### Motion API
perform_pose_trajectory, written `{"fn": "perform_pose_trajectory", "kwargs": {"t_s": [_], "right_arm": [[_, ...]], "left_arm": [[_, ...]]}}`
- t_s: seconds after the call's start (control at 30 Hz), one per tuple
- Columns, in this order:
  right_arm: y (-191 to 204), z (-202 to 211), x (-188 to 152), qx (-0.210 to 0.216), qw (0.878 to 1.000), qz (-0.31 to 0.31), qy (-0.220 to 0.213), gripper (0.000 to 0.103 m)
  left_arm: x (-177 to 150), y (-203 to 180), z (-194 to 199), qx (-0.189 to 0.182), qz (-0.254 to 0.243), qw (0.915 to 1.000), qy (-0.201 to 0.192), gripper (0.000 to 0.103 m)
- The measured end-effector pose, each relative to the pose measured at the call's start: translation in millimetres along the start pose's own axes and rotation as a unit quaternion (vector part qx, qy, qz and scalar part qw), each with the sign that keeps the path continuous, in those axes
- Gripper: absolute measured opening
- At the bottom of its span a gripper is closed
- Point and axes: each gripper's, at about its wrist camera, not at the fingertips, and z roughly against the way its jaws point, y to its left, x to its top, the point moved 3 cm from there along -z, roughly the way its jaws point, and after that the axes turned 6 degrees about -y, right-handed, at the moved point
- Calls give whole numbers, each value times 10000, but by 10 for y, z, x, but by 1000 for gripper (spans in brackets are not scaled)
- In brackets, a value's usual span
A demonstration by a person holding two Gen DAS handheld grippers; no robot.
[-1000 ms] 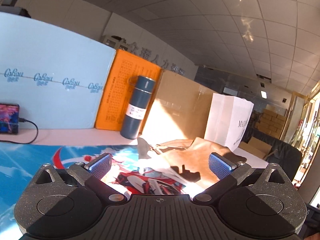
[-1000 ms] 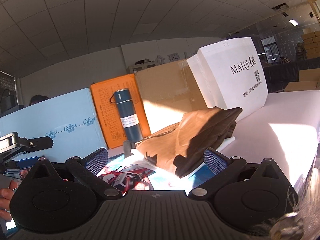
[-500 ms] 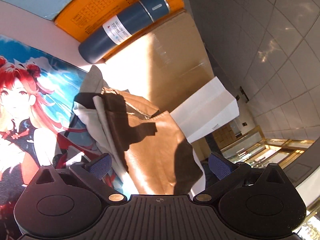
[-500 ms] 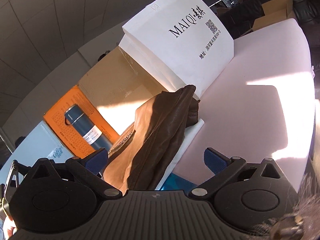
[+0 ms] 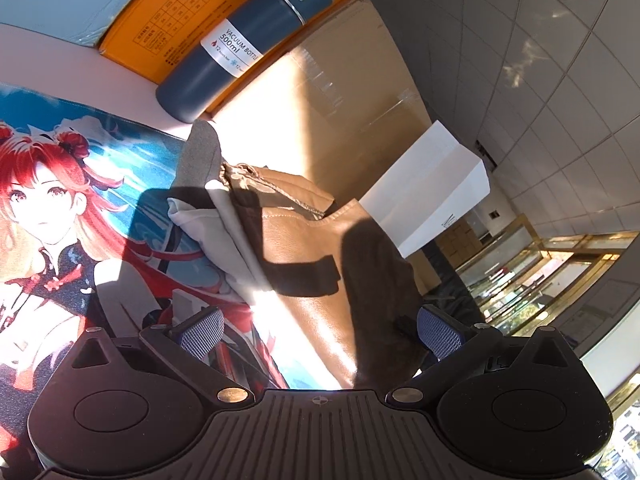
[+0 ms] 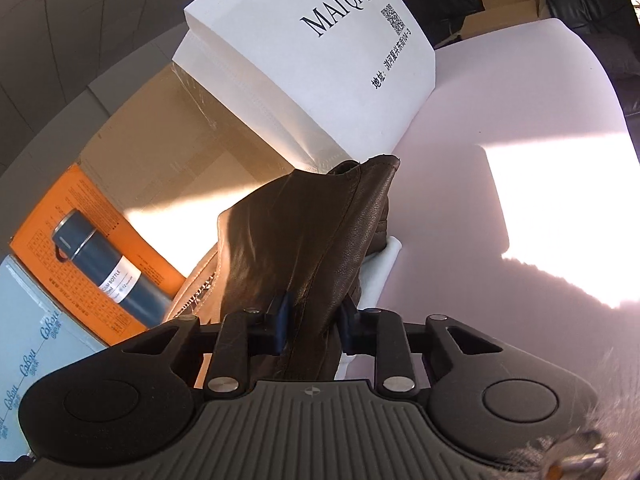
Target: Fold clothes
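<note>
1. My right gripper [image 6: 313, 326] is clamped on the brown leather garment [image 6: 320, 232]; its blue pads [image 6: 285, 320] press in from both sides of a raised fold at the lower centre of the right wrist view.
2. From that pinch the leather rises toward the middle of the frame, its stitched top edge reaching the foot of the white MAIQI bag [image 6: 320, 60] in the upper centre.
3. My left gripper [image 5: 319, 334] is released, its two pads [image 5: 198, 332] spread wide at the lower left and lower right of the left wrist view, gripping nothing.
4. Between those spread fingers, the same garment [image 5: 304, 248] lies in the centre of the frame, tan in sunlight and dark in shadow.
5. A pale grey garment [image 5: 224, 220] lies under its left edge, just left of centre.
6. Both pieces rest on an anime-print mat [image 5: 60, 200] filling the left side of the frame.
7. A dark blue vacuum bottle [image 5: 240, 44] stands at the upper centre, against an orange box [image 5: 172, 12], with a cardboard box [image 5: 340, 92] to its right.
8. In the right wrist view, the pale table [image 6: 520, 112] fills the right side, partly sunlit.
</note>
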Motion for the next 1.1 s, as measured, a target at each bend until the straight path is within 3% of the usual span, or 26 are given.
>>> {"fn": "perform_pose_trajectory", "kwargs": {"t_s": [0.17, 0.33, 0.47, 0.53, 0.63, 0.67, 0.7, 0.8, 0.93, 1.03, 1.07, 1.1], "right_arm": [[163, 175, -23, 126, 9987, -375, 309, 9], [352, 357, -167, 784, 9829, -1332, 1002, 5], [533, 401, -342, 1109, 9744, -1476, 1282, 5], [566, 435, -361, 1042, 9788, -1343, 1141, 5], [517, 531, -310, 911, 9863, -1063, 872, 25], [482, 563, -282, 851, 9888, -980, 738, 54], [431, 591, -249, 765, 9913, -905, 571, 77], [236, 594, -183, 285, 9960, -834, 170, 82], [46, 454, -181, -196, 9957, -907, 31, 88], [-42, 279, -164, -200, 9951, -964, -111, 88], [-72, 209, -154, -154, 9947, -1010, -132, 87], [-102, 141, -143, -106, 9938, -1105, -108, 76]], "left_arm": [[19, 49, 22, -220, 213, 9995, 20, 103], [45, 116, 44, -502, 573, 9971, 17, 103], [66, 165, 61, -718, 843, 9938, 20, 103], [66, 158, 56, -725, 835, 9939, 33, 103], [42, 128, 37, -666, 700, 9953, 61, 103], [33, 118, 29, -648, 637, 9958, 72, 103], [23, 109, 21, -628, 573, 9963, 81, 103], [4, 93, 7, -595, 449, 9972, 97, 103], [-21, 78, -9, -646, 312, 9973, 154, 103], [-36, 69, -23, -688, 207, 9972, 192, 103], [-37, 69, -27, -699, 194, 9972, 200, 103], [-39, 69, -30, -709, 184, 9971, 205, 103]]}}
